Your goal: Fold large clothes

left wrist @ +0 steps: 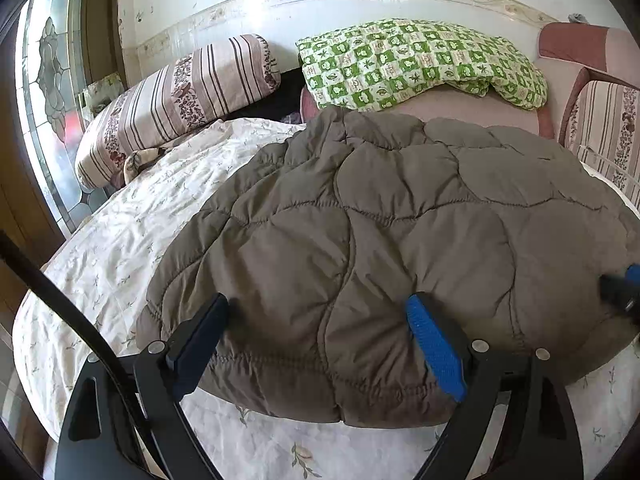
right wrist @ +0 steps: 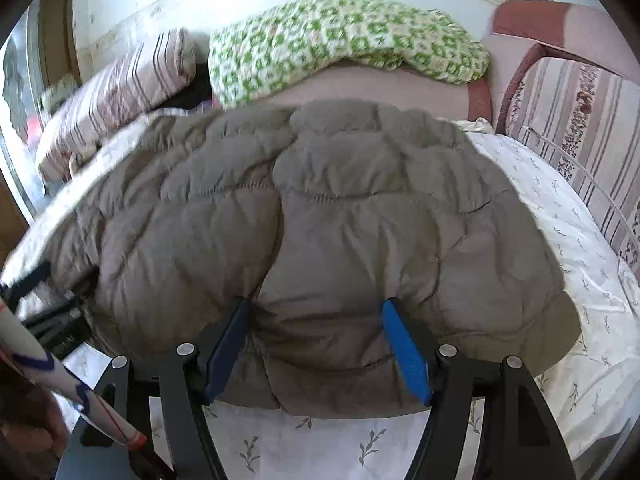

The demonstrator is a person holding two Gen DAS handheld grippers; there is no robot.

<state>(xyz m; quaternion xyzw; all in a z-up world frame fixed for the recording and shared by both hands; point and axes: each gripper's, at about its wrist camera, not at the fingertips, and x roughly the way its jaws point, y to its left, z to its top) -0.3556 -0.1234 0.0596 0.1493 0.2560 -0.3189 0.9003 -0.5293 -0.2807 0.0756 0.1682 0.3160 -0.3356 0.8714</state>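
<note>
A brown quilted puffer jacket [left wrist: 380, 220] lies spread on a white floral bedsheet [left wrist: 120, 248]. My left gripper [left wrist: 320, 302] stands wide open over the jacket's near hem, with the padded edge lying between its fingers and no squeeze visible. My right gripper [right wrist: 318, 304] is open too, straddling the near hem of the jacket [right wrist: 320, 208] further right; the fabric puckers slightly by its left fingertip. The right gripper's tip [left wrist: 624, 288] shows at the right edge of the left wrist view. The left gripper [right wrist: 36, 280] shows blurred at the left edge of the right wrist view.
A striped pillow [left wrist: 180, 96] and a green checked quilt [left wrist: 420, 60] lie at the head of the bed against the wall. A striped chair [left wrist: 608, 132] stands at the right. A glass door [left wrist: 48, 80] is at the left. A patterned sleeve [right wrist: 60, 380] shows low left.
</note>
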